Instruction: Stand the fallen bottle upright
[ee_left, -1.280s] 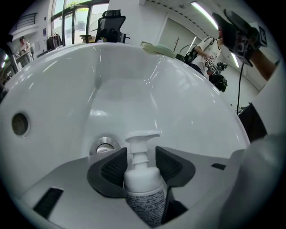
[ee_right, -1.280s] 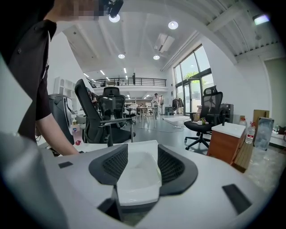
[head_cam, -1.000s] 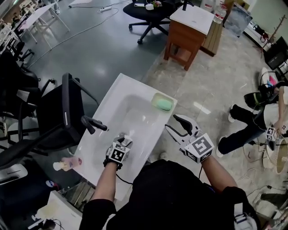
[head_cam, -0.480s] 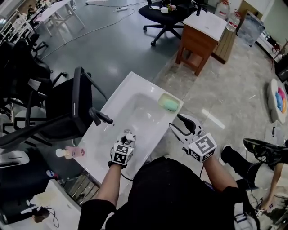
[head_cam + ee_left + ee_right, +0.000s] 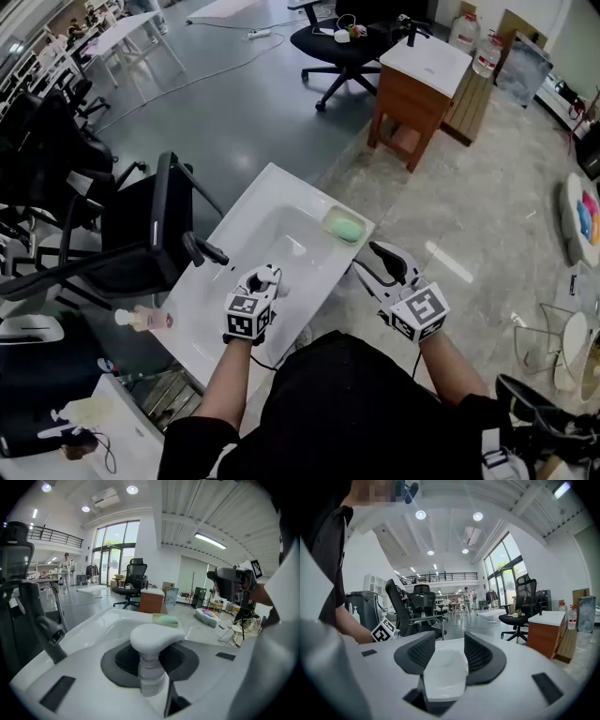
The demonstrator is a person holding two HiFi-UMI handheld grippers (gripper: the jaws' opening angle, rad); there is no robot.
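1. Left gripper: its fingers pinch the bottle at the neck, directly under the white pump head. I judge this hold is chosen because the neck is the narrowest part and the head acts as a stop. That would keep the bottle from slipping down while I bring it vertical. The bottle is over the near part of the sink, closer to its left edge. Its pump head points up in the left gripper view.

2. Right gripper: its fingers are spread, with only the white sink surface visible beyond them. It hangs off the near right corner of the sink, probably held clear as a spare support.

3. Not visible: the bottle body and base (covered by the left gripper in both views). I cannot tell whether the base touches the sink or whether the bottle is fully vertical. The soap dish at the far right corner and the black tap on the left edge are well apart from the bottle.
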